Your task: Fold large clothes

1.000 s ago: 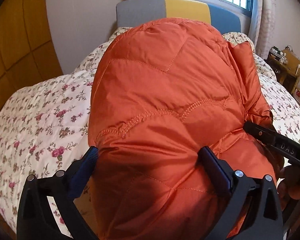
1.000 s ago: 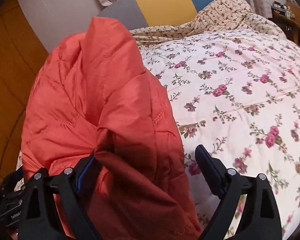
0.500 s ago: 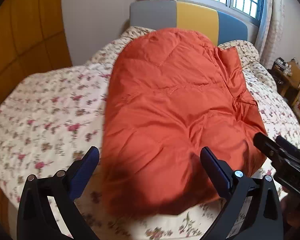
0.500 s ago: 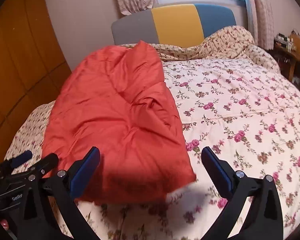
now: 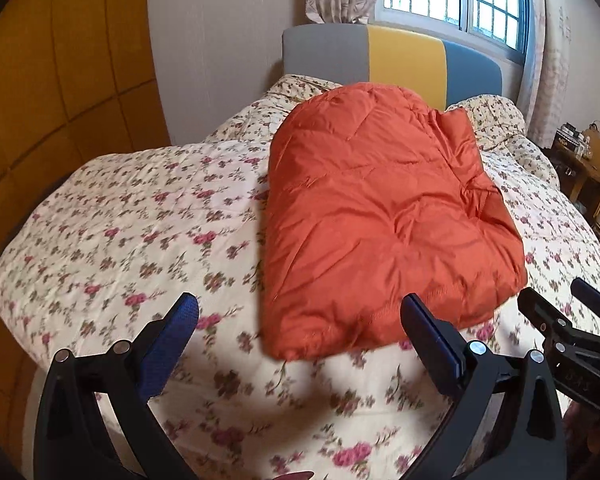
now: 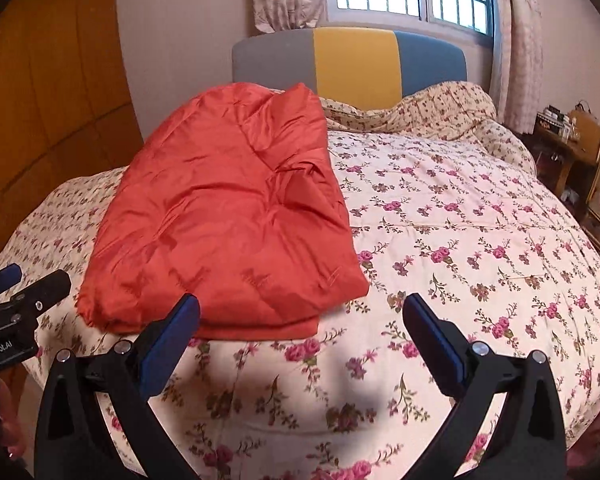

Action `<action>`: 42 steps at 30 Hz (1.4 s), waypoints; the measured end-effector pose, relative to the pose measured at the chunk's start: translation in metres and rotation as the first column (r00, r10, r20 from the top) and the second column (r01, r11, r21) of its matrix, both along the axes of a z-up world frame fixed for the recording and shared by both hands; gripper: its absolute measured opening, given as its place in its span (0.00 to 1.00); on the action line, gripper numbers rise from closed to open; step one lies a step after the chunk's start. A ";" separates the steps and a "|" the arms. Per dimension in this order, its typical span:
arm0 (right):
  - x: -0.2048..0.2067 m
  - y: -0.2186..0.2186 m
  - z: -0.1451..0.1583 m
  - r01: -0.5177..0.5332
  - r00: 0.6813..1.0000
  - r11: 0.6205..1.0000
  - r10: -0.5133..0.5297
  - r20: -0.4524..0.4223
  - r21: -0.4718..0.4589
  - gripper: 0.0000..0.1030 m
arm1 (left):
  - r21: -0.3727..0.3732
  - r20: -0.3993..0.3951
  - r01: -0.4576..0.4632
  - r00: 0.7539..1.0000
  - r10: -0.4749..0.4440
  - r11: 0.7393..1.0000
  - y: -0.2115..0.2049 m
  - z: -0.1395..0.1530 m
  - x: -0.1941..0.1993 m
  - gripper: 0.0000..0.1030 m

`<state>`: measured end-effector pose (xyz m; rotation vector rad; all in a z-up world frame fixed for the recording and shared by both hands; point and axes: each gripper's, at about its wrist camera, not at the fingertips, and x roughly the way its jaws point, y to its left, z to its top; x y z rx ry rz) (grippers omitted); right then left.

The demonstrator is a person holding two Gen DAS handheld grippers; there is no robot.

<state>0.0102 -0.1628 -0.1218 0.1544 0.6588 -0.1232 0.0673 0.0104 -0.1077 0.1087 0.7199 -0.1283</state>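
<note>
- Change: a second ago the jacket (image 5: pixel 380 216) filled both views between the fingers; now both grippers have drawn back and it lies free on the bed (image 5: pixel 140 240).
- Left gripper (image 5: pixel 300 320): fingers apart, holding nothing, short of the jacket's near hem.
- Right gripper (image 6: pixel 300 320): fingers apart, empty, at the jacket's near right corner.
- Jacket: orange, quilted, puffy, folded into a rough rectangle; stitched hem nearest, a fold ridge along its right side.
- Bed: floral quilt; headboard (image 6: pixel 356 64) grey, yellow, blue.

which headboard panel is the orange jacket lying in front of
The gray panel, leftmost of three on the headboard. The orange down jacket rises before it; the yellow middle and blue right panels stand clear.
</note>
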 end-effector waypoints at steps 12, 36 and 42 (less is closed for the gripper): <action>-0.022 0.012 0.029 -0.027 0.994 0.999 0.030 0.103 -0.036 0.98 | -0.036 0.021 -0.027 0.999 0.028 0.999 0.024 0.007 -0.030 0.97; -0.021 0.008 0.025 -0.039 0.995 0.999 0.040 0.090 -0.017 0.98 | -0.033 0.028 -0.012 1.000 0.013 0.999 0.019 0.008 -0.035 0.97; -0.019 0.009 0.023 -0.037 0.996 0.999 0.038 0.084 -0.015 0.98 | -0.038 0.026 -0.015 1.000 0.016 0.999 0.019 0.007 -0.036 0.97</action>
